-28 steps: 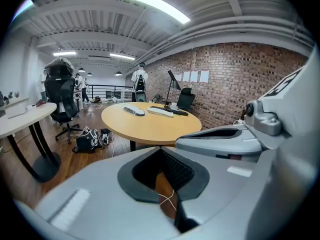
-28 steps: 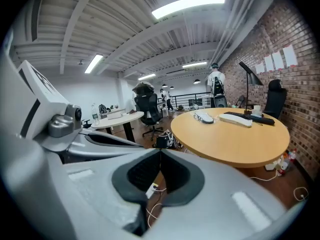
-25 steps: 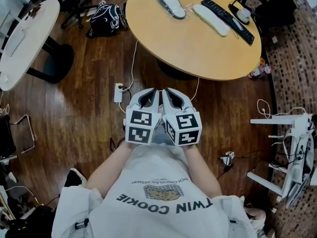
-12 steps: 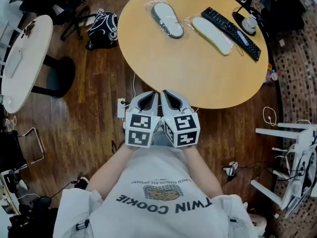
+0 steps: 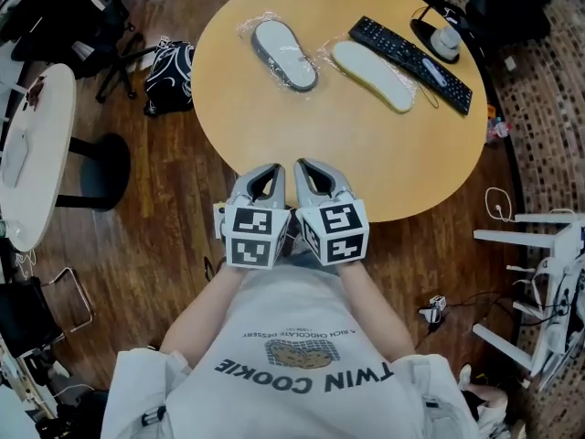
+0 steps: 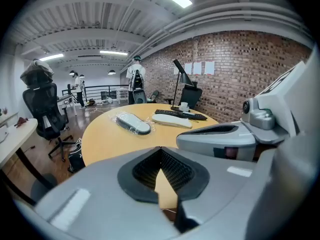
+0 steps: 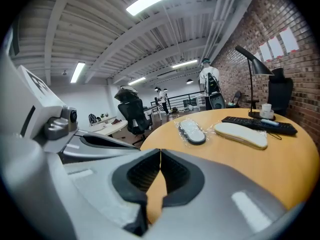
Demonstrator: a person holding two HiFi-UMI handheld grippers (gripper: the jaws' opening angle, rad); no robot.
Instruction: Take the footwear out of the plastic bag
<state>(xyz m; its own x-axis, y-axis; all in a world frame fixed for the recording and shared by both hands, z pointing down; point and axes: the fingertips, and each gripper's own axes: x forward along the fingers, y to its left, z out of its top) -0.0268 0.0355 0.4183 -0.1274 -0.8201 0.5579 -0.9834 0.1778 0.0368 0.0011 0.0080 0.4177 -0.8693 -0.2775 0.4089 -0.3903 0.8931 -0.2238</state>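
Two slippers lie on the far half of the round yellow table point(image 5: 274, 144), each in a clear plastic bag: a grey one point(image 5: 284, 55) to the left and a cream one point(image 5: 372, 76) to the right. My left gripper point(image 5: 265, 174) and right gripper point(image 5: 310, 168) are held side by side at the table's near edge, both shut and empty, well short of the slippers. The left gripper view shows the grey slipper point(image 6: 133, 123) and cream slipper point(image 6: 171, 121) beyond the touching jaws. In the right gripper view the grey slipper point(image 7: 192, 132) lies left of the cream slipper point(image 7: 240, 134).
A black keyboard point(image 5: 411, 51) and a lamp base with a white cup point(image 5: 445, 39) sit at the table's far right. On the wooden floor are a black bag point(image 5: 170, 65), a white table point(image 5: 27, 154) to the left and a white rack point(image 5: 548, 273) to the right.
The person has stepped towards the round table; both grippers, still shut and together, have gone from above the floor to the table's near edge. The slippers have not moved on the table.
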